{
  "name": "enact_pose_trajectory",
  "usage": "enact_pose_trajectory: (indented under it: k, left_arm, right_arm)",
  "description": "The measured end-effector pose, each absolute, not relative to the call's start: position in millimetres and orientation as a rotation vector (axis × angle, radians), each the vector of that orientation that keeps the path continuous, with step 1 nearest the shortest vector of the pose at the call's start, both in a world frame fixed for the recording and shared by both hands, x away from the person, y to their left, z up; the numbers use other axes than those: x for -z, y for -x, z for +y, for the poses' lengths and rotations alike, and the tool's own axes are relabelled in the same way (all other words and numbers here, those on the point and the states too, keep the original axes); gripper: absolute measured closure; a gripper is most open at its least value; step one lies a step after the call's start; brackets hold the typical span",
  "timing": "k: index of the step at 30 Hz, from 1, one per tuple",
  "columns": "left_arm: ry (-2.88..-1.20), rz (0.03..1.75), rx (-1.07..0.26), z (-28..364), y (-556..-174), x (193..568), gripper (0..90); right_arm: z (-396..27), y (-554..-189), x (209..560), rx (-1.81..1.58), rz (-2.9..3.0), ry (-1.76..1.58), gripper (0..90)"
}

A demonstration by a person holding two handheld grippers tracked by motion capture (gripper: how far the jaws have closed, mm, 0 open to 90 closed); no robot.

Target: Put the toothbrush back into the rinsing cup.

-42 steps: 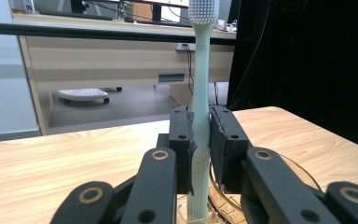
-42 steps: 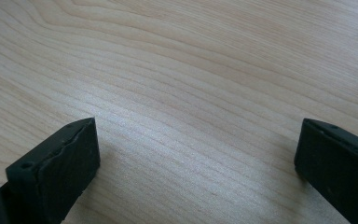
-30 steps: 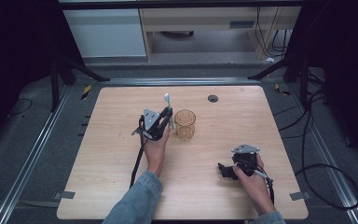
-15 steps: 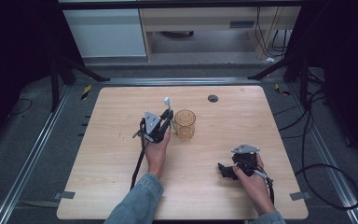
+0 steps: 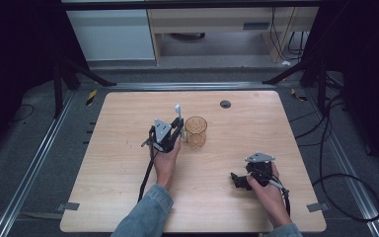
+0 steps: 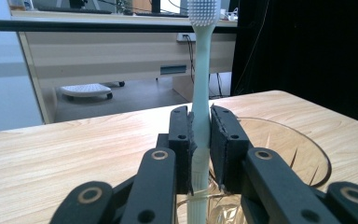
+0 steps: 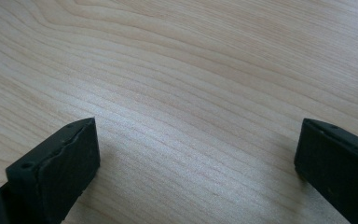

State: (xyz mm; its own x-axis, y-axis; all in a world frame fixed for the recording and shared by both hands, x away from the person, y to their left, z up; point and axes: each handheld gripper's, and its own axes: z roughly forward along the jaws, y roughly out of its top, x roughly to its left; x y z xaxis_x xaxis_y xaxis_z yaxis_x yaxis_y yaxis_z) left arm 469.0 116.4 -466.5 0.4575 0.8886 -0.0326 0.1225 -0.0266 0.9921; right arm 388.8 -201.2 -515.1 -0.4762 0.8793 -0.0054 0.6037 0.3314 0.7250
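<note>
We see a pale wooden table (image 5: 118, 163) on a dark floor, with a white cabinet and a low shelf beyond it. Toward the left of the table's middle, the left gripper (image 5: 176, 132) pinches a pale green toothbrush (image 6: 200, 93) by its handle. In the left gripper view the two black pads press on the handle from either side and the brush stands upright, its bristled head well above the jaws and its lower end dropping below them, over the rim of an amber glass cup (image 5: 196, 131). That cup stands just right of the gripper. Farther right, near the table's front edge, the right gripper (image 5: 237, 180) lies low over bare wood, its jaws spread wide with nothing between them.
</note>
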Motion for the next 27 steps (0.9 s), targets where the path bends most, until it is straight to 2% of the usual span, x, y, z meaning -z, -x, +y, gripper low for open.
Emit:
enact_pose_trajectory:
  k: [27]
  left_arm:
    - [-1.519,0.937,-0.793,115.5,-467.6,471.2,77.0]
  right_arm:
    - [-201.1,-388.7,515.0,-0.944,2.204,-1.310,0.4]
